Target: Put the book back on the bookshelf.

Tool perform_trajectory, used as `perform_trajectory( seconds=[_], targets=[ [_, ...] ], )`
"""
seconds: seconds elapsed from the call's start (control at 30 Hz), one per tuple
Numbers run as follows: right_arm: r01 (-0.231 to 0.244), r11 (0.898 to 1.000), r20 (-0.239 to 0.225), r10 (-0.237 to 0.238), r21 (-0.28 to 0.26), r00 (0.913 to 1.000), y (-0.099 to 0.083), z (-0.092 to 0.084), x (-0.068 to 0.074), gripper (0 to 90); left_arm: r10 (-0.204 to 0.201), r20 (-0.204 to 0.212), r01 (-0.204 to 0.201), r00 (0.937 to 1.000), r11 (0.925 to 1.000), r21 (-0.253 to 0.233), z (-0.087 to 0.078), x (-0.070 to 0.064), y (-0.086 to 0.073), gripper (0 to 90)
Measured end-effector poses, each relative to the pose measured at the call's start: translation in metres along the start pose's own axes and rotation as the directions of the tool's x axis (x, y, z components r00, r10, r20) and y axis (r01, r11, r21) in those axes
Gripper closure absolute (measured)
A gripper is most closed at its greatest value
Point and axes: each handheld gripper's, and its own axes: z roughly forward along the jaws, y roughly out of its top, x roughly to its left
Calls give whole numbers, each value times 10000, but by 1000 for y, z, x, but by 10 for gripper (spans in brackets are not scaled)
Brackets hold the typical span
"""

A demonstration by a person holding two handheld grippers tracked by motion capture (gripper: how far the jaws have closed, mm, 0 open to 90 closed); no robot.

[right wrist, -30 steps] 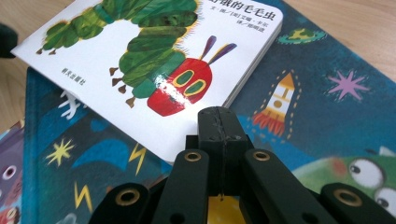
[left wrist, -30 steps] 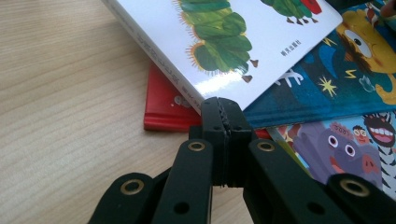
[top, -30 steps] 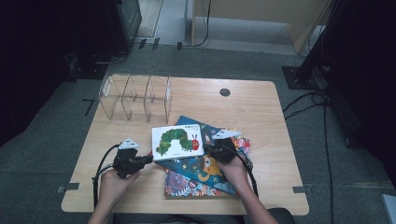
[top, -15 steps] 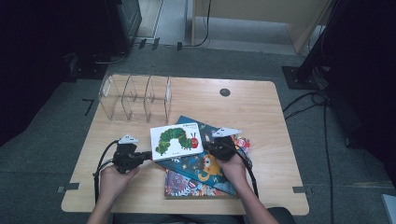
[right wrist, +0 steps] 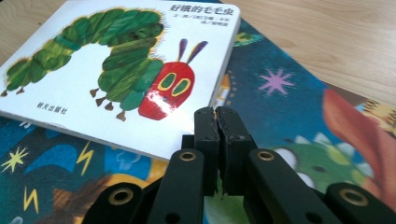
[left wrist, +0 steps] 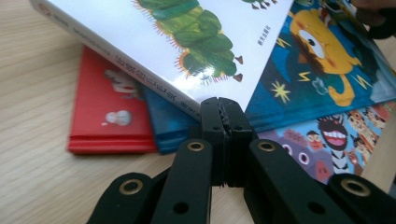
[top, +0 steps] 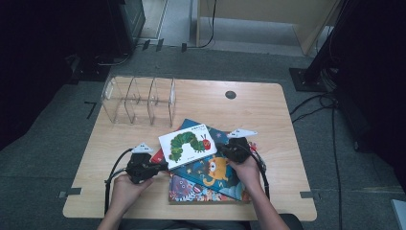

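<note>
White caterpillar book [right wrist: 116, 79], Chinese title "好饿的毛毛虫", atop pile; left gripper [left wrist: 223, 116], right gripper [right wrist: 217, 123] both closed, empty.

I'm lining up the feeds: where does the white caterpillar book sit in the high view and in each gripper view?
High view: white caterpillar book at table centre, topmost of the pile, between both grippers.
Left gripper view: upper middle, its spine edge just above the shut fingers.
Right gripper view: upper left, near corner beside the shut fingers.
Shared landmark: the blue monster book directly beneath it.
</note>
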Motion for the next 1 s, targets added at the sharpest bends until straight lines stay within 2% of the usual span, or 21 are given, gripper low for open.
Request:
perform_trajectory(
  seconds=[0.07, 0.13, 0.2, 0.33, 0.47, 0.6, 0.7, 0.8, 0.87, 0.9, 0.93, 1.0],
  targets=[
    [-97, 9999, 134, 96, 65, 9999, 0, -3, -3, 900, 53, -163, -53, 9999, 10000, -8, -2, 4, 3, 900],
    [-176, 9998, 67, 176, 48, 9998, -1, -6, -3, 900, -37, -281, 35, 9996, 10000, -50, -5, 12, 6, 900],
    [-81, 10000, 30, 80, 38, 10000, -1, -8, -1, 900, -246, -410, 239, 9989, 9995, -192, -11, 23, 9, 900],
    [-10, 10000, 11, 10, -32, 10000, -5, -11, 4, 900, -418, -659, 398, 9969, 9987, -321, -15, 44, 19, 899],
    [-23, 10000, -29, 23, -17, 10000, -10, -12, 10, 900, -563, -846, 537, 9948, 9980, -330, -10, 68, 31, 899],
    [95, 10000, 5, -95, -28, 10000, -14, -12, 17, 900, -554, -1115, 501, 9922, 9975, -503, -4, 82, 45, 888],
    [40, 10000, -137, -40, 26, 9999, -17, -14, 21, 900, -681, -1060, 610, 9920, 9957, -694, 1, 92, 53, 883],
    [72, 9999, -309, -69, 95, 9995, -20, -15, 26, 900, -575, -974, 522, 9936, 9970, -569, 9, 96, 58, 863],
    [127, 9998, -342, -122, 130, 9993, -22, -16, 29, 900, -498, -691, 463, 9964, 9976, -513, 15, 96, 61, 864],
    [156, 9998, -350, -152, 118, 9993, -23, -17, 30, 900, -375, -680, 344, 9970, 9983, -473, 17, 94, 61, 864],
    [152, 9998, -346, -149, 96, 9993, -23, -16, 30, 900, -166, -849, 132, 9962, 9991, -405, 18, 92, 61, 883],
    [192, 9998, -413, -192, 10, 9990, -23, -15, 29, 900, -30, -695, 13, 9976, 9997, -249, 18, 90, 60, 891]
  ],
)
